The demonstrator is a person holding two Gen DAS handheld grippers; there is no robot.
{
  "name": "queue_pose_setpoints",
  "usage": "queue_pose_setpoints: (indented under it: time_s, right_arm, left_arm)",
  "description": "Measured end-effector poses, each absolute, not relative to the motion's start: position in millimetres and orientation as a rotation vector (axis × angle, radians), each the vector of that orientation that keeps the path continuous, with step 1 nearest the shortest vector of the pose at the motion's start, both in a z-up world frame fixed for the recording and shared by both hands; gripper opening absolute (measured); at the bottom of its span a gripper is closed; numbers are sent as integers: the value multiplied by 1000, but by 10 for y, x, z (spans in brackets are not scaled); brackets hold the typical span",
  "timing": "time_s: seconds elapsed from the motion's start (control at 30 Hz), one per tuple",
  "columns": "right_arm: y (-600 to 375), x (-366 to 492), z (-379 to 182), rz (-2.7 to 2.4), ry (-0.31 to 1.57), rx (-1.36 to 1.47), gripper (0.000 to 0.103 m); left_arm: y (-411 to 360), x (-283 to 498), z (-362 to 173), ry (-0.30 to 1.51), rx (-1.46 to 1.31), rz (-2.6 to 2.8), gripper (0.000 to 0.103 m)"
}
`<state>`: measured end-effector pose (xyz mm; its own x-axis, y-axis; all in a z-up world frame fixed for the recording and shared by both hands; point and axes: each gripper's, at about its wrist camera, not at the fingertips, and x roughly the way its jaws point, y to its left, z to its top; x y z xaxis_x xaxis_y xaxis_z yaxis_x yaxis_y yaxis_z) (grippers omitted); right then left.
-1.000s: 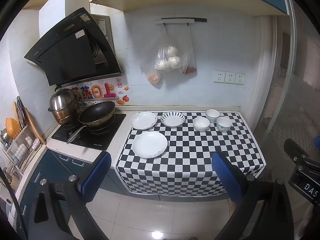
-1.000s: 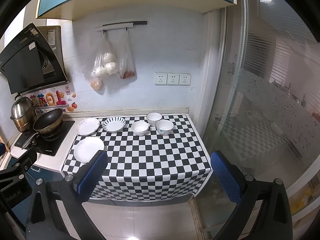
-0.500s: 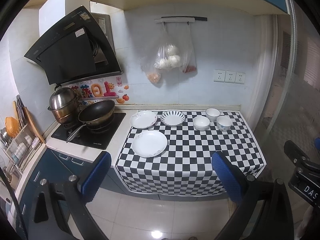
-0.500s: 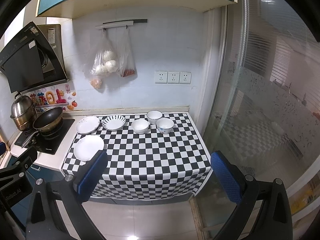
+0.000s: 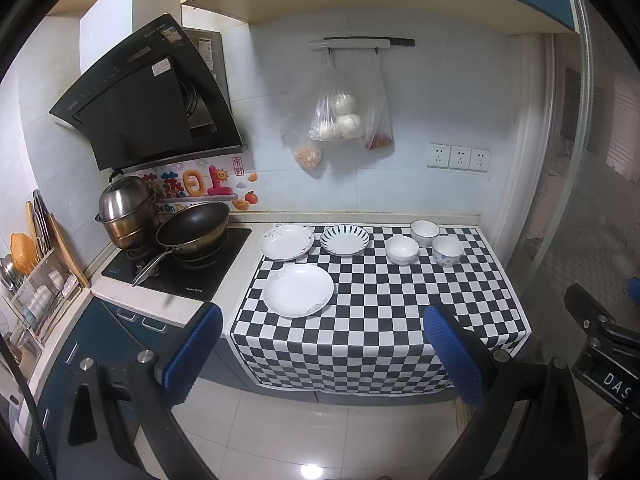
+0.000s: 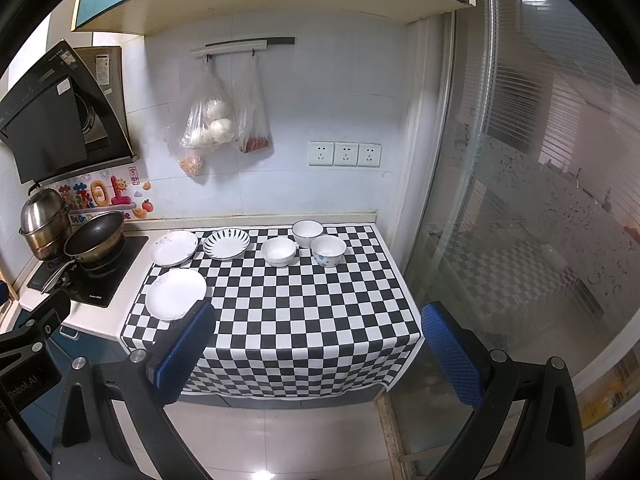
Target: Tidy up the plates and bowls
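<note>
Three plates lie on the checkered cloth (image 5: 400, 320): a large white plate (image 5: 298, 290) in front, a floral plate (image 5: 285, 241) behind it, and a blue-striped plate (image 5: 345, 240) to its right. Three bowls stand at the back right: a plain white bowl (image 5: 401, 249), a blue-rimmed bowl (image 5: 425, 233) and a patterned bowl (image 5: 447, 251). The same plates (image 6: 176, 294) and bowls (image 6: 279, 251) show in the right wrist view. My left gripper (image 5: 320, 352) and right gripper (image 6: 316, 356) hang open in front of the counter, well short of the dishes, holding nothing.
A cooktop (image 5: 176, 264) with a wok (image 5: 192, 228) and a steel pot (image 5: 126, 212) sits left of the cloth. A dish rack (image 5: 32, 280) stands at far left. Bags (image 5: 340, 120) hang on the wall. A glass partition (image 6: 540, 200) bounds the right side.
Both views have shifted slightly, the counter sitting a little higher in frame. Both grippers stay open and no dish has moved.
</note>
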<state>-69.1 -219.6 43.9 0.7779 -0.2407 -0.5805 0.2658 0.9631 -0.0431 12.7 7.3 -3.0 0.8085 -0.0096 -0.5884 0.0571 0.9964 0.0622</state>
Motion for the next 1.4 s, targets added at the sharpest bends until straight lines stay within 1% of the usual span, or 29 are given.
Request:
queue_pose_setpoints:
  time_s: [0.47, 0.7, 0.77, 1.03, 1.27, 1.4]
  right_arm:
    - [-2189, -614, 419, -270, 633, 48, 103]
    - [-2121, -417, 291, -267, 601, 99, 103]
    - [-2068, -303, 219, -255, 581, 102, 103]
    - [-1713, 358, -194, -230, 610, 100, 103]
    - [-1387, 1026, -484, -213, 646, 56, 103]
    - [-1274, 1564, -746, -182, 686, 44, 103]
  left_arm:
    - [76, 168, -27, 638, 76, -36, 103]
    - [225, 447, -159, 599, 101, -17, 103]
    - [333, 602, -266, 602, 102, 13, 103]
    - [764, 1230, -638, 604, 81, 80, 103]
    - [908, 1746, -865, 650, 78, 97, 103]
    - [906, 2065, -1039, 679, 98, 119, 103]
